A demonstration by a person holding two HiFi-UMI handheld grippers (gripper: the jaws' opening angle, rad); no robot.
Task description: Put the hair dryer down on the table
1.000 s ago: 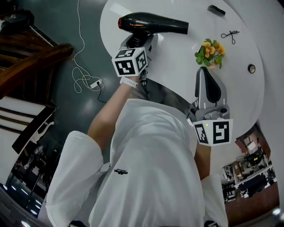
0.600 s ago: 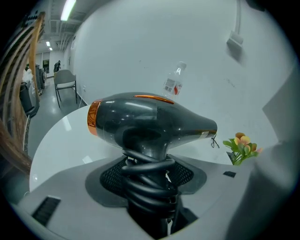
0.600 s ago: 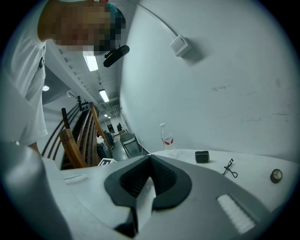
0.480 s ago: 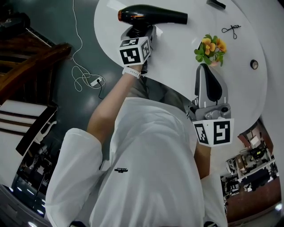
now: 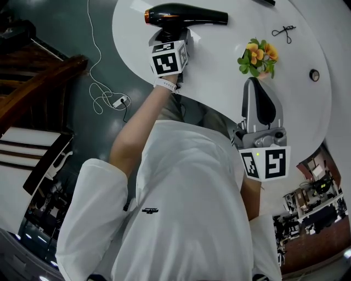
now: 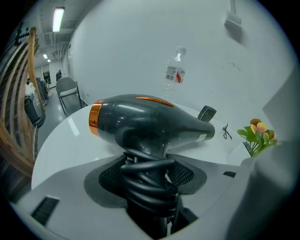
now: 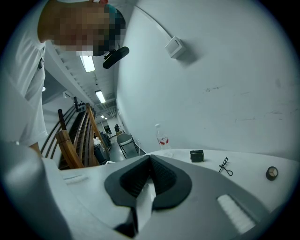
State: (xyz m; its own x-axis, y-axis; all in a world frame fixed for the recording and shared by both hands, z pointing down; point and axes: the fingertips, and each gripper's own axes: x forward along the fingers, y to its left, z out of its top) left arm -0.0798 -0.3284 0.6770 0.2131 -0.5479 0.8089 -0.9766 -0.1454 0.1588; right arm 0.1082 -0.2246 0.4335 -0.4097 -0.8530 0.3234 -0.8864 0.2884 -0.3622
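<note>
Just changed: hair dryer [image 5: 184, 15] carried farther across the white worktop [image 5: 219, 77] than a second ago, with the left gripper [image 5: 173, 37] sunk and tipped more steeply.
Meaning for the task: lowering apparently well along; contact with the worktop not clear in any view, release not yet made.
Left jaws: spread wide around the cord-wrapped handle, pads pressed on it, barrel lying level beyond them.
Right jaws: right gripper [image 5: 256, 88] held near the body, jaws together, nothing between them.
Edges: orange-ringed rear end close to the worktop's curved left rim; past that rim, dark floor with a white cable and plug [image 5: 118, 101].
Open room: bare surface around the barrel; potted flowers [image 5: 258, 57], eyelash curler [image 5: 284, 32], small black box [image 6: 206, 113] and water bottle [image 6: 175, 70] all well apart, off the nozzle end and beyond.
Caution: probably safer set down toward the middle than the rim.
</note>
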